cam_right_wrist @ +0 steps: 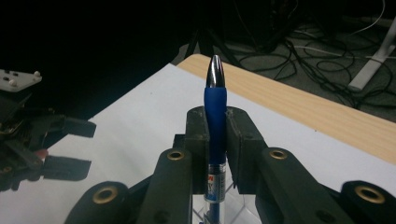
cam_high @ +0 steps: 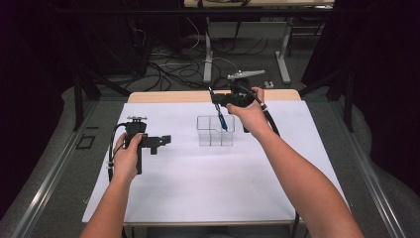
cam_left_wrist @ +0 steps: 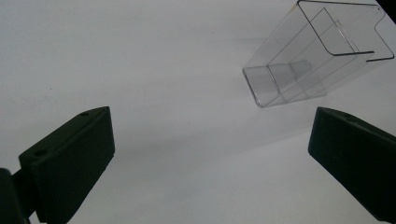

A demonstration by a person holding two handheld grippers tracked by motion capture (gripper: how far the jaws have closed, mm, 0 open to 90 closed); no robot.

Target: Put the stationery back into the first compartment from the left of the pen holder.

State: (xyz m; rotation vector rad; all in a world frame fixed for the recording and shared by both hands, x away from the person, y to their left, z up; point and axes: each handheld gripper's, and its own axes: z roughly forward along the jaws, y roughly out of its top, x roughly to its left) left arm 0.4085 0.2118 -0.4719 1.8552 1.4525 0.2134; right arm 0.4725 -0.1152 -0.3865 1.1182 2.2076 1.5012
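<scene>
My right gripper point(cam_right_wrist: 215, 135) clamps the blue ballpoint pen with a silver tip point(cam_right_wrist: 215, 112) between its pads, tip jutting toward twelve o'clock, above the clear plastic compartment box point(cam_high: 215, 131). My left gripper point(cam_left_wrist: 210, 158) hangs open, the box at its one o'clock.

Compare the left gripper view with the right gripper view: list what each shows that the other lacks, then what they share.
Left gripper view alone: the whole clear plastic holder, empty inside, seen between wide-apart fingers. Right gripper view alone: the blue pen clamped upright between shut fingers, the wooden table edge, floor cables, and the left gripper at the side. Shared: the white tabletop.
</scene>
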